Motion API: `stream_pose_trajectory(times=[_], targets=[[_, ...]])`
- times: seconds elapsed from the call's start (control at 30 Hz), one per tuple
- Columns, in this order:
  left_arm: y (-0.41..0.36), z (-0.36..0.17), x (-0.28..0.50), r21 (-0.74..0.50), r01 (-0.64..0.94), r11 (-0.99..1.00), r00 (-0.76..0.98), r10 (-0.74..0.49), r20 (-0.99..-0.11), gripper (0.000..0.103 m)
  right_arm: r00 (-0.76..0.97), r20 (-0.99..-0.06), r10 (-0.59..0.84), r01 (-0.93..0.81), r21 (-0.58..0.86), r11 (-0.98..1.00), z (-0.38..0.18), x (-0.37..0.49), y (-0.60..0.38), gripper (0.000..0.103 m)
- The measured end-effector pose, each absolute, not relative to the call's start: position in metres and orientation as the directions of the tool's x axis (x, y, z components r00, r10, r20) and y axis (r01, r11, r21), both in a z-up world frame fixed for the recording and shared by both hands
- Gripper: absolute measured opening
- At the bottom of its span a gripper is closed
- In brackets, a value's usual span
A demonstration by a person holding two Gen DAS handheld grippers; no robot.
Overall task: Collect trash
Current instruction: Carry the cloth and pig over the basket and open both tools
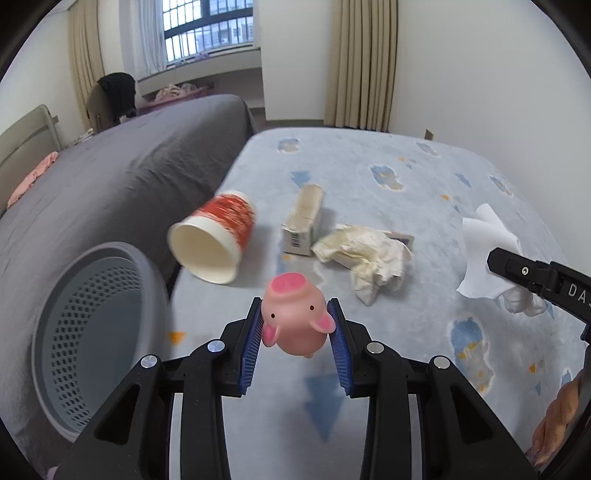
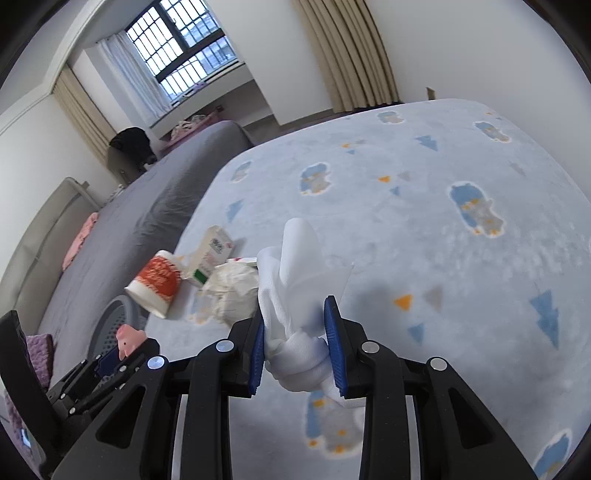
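White walls, beige curtains [image 1: 364,62], a barred window [image 1: 207,27], a grey-sheeted bed [image 1: 122,173] beside a pale-blue patterned blanket [image 1: 369,166].

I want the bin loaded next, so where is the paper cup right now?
The paper cup lies on its side on the blue blanket, between the grey bin and the small carton, left in both views.

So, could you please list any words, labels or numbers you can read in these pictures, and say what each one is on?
"DA": white letters on the black body of the right gripper, cut off at the frame edge.
Small cream cardboard box: barcode label on its end, print too small to read.
Red-patterned white paper cup: pattern blurred, no legible text.
Nothing else carries readable text.
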State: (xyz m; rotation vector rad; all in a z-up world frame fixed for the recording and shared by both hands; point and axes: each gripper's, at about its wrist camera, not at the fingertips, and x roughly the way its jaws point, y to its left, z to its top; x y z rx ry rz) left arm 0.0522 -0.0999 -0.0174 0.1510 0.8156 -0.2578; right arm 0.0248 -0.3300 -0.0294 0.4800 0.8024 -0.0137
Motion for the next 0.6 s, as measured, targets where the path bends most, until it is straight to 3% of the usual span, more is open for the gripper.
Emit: stream_pose_trajectory(times=[0.6], targets=[[0.038,0.029,0.051,0.081,0.125,0.989,0.739,-0.039,-0.672,0.035,0.677,-0.650,0.345,-0.079,0.403,0.912,0.000,0.047,-0.189,0.029]])
